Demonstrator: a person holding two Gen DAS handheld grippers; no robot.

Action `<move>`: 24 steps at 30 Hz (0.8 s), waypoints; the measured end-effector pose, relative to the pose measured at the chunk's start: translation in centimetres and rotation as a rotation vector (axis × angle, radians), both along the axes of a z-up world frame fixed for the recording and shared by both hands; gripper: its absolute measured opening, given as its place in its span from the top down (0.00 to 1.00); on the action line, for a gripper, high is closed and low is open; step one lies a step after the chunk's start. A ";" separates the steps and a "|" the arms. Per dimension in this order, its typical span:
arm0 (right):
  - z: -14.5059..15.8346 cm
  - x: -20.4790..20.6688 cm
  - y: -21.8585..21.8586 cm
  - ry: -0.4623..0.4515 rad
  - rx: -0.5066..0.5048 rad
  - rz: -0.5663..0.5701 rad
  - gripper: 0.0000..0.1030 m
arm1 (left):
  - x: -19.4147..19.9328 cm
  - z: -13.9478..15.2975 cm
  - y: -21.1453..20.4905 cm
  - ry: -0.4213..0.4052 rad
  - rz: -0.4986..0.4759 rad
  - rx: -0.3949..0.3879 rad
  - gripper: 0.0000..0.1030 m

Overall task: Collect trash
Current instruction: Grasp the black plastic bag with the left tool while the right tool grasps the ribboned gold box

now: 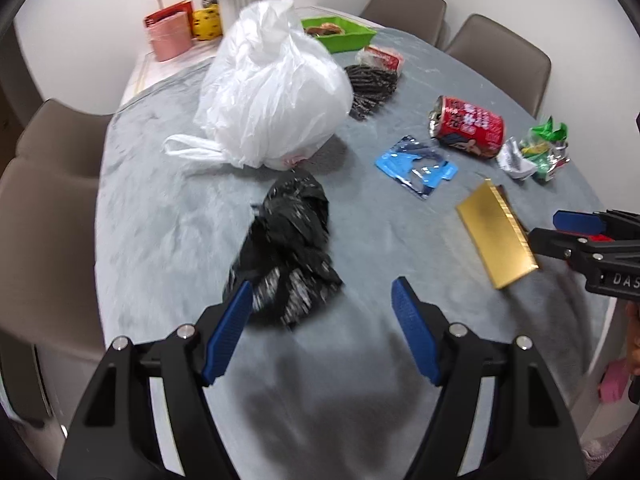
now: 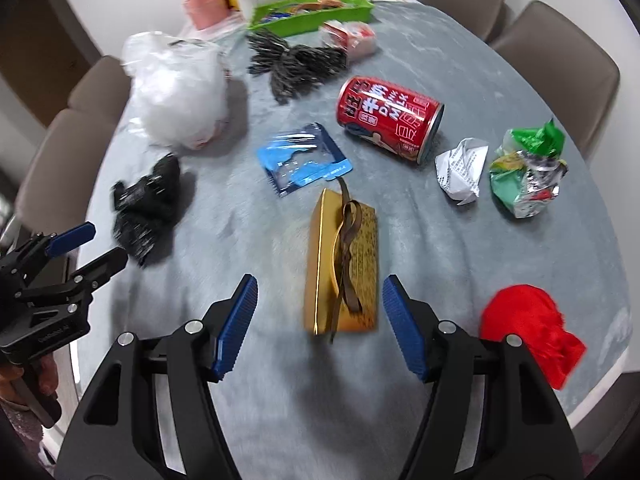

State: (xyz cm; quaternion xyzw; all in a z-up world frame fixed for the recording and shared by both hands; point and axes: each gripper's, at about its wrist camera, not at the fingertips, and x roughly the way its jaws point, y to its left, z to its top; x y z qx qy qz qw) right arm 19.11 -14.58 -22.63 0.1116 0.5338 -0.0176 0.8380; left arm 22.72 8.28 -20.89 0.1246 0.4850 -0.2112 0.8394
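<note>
Both hand-held grippers are empty and spread wide above the grey-covered bench, so the collecting seems to be at its first reach. The left hand-held gripper hangs over the near edge with the black bag just ahead of its left finger. The right hand-held gripper faces the gold box, which lies lengthwise between its open fingers, near that same edge. Further in lie a blue wrapper, a red can on its side, a paper ball and a green wrapper; a red scrap sits at the right edge and a white bag toward the far left. Next, the right one probably needs to lower around the box and close across its narrow width.
</note>
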 end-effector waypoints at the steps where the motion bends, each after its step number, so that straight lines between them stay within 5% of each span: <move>1: -0.5 0.4 0.0 0.004 -0.004 -0.013 0.39 | 0.8 -0.6 0.0 0.002 -0.013 0.006 0.30; 12: -6.2 3.0 -0.2 0.080 -0.042 -0.063 0.39 | 5.0 -6.1 -1.4 0.020 -0.087 0.055 0.32; 19: -6.0 2.8 0.5 0.078 -0.084 -0.030 0.50 | 5.5 -6.3 -1.8 0.016 -0.097 0.040 0.74; 24: -5.3 2.3 0.9 0.065 -0.073 -0.023 0.50 | 5.2 -5.2 -2.3 0.029 -0.113 -0.005 0.83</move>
